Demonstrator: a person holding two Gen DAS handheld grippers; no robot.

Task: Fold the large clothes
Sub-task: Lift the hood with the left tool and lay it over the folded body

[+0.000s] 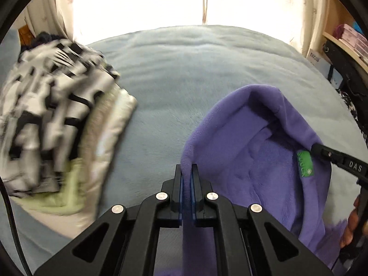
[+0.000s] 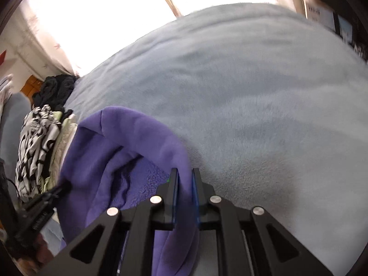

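Bed: my pale blue blanket [image 1: 184,69] covers it.
Stack: folded clothes [image 1: 57,119] at its left edge.
Hoodie: purple hoodie [image 1: 253,149] lifted above the near edge.
Grippers: my left gripper [image 1: 186,172] and right gripper [image 2: 185,177], 2 jaws each pinched onto its fleece.

A wide, pale blue, plush fleece blanket [image 1: 184,69] is covering the bed and spreading out ahead of both tools. Beyond its far edge, strong daylight is pouring through sheer cream curtains with a faint small print [image 1: 66,7], washing the window out to white. Ahead and to the right, a light wooden shelf [image 1: 340,43] is holding pink and purple boxes [image 1: 352,36].
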